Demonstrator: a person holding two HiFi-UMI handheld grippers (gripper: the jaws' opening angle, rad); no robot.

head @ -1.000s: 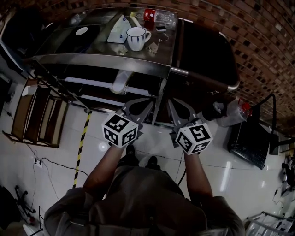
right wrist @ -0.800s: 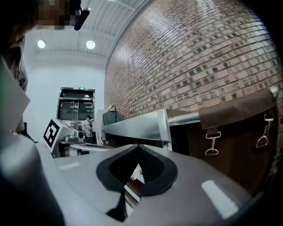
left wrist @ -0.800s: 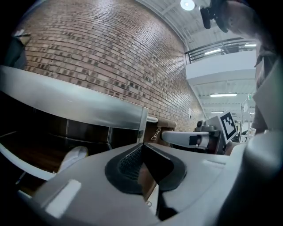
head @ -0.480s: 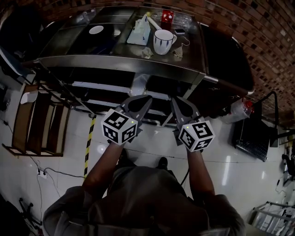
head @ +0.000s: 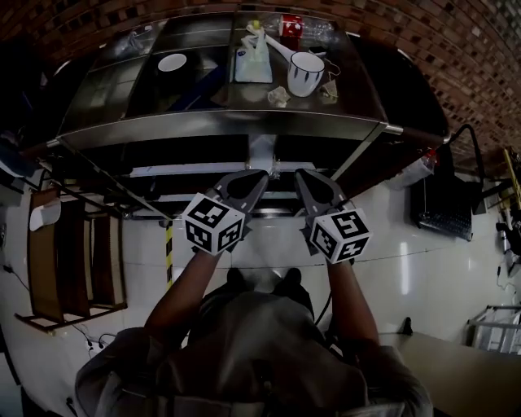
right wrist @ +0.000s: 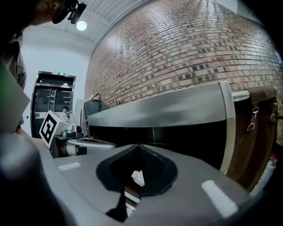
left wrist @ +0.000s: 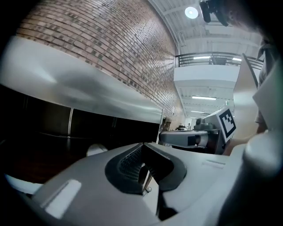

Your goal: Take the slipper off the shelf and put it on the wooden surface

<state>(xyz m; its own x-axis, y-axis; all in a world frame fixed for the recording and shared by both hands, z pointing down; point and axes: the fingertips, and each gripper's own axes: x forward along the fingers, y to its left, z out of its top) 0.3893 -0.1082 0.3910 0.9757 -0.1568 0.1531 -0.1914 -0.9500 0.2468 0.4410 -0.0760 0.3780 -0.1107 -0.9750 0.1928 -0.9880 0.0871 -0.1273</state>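
Observation:
A pale slipper [head: 261,151] lies on the dark shelf [head: 203,171] under the steel table top [head: 220,122], at the middle. My left gripper [head: 259,174] and right gripper [head: 302,173] are held side by side just in front of that shelf, both shut and empty, tips pointing at the table. The slipper sits just beyond the left gripper's tips. In the left gripper view the shut jaws [left wrist: 143,146] face the shelf, where a pale rounded shape [left wrist: 96,150], likely the slipper, shows. In the right gripper view the jaws [right wrist: 138,149] are shut too.
On the table top stand a striped mug [head: 304,74], a white dish [head: 171,62], a tissue box [head: 253,60] and a red pack [head: 291,25]. A brown wooden rack [head: 73,256] stands on the white floor at left. A brick wall runs behind; a black crate [head: 444,213] sits at right.
The view has swung so that the table now sits centred ahead of me instead of off to the left. Both grippers have stayed shut and close together.

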